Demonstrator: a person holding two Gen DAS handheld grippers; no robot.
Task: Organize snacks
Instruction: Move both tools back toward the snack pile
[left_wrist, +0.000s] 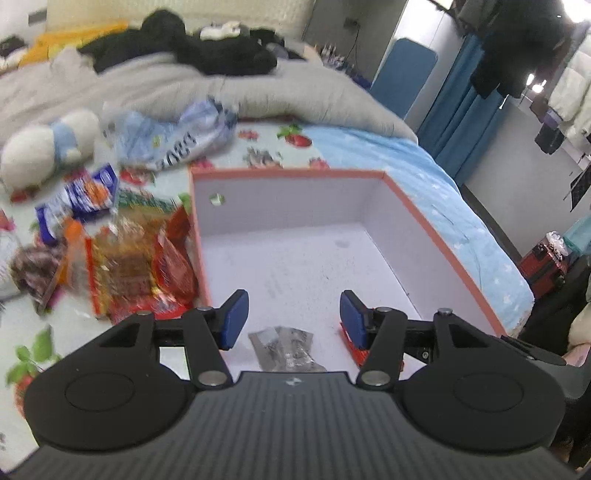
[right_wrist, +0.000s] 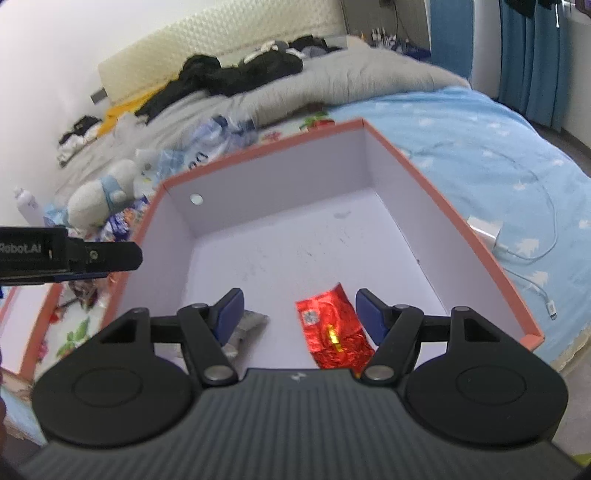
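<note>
An open box (left_wrist: 295, 177) with a salmon rim and white inside sits on the bed; it also shows in the right wrist view (right_wrist: 258, 155). On its floor lie a grey foil packet (left_wrist: 286, 347) and a red foil packet (right_wrist: 332, 328); the grey one (right_wrist: 247, 325) is partly hidden by a finger. My left gripper (left_wrist: 293, 319) is open and empty above the grey packet. My right gripper (right_wrist: 299, 314) is open and empty above the red packet. A heap of snack packets (left_wrist: 122, 254) lies left of the box.
A white and blue plush toy (left_wrist: 48, 147), a crumpled plastic bag (left_wrist: 173, 136), a grey duvet (left_wrist: 184, 88) with black clothes lie on the bed. A white charger with cable (right_wrist: 487, 229) lies right of the box. The left gripper's body (right_wrist: 70, 254) shows at the right view's left edge.
</note>
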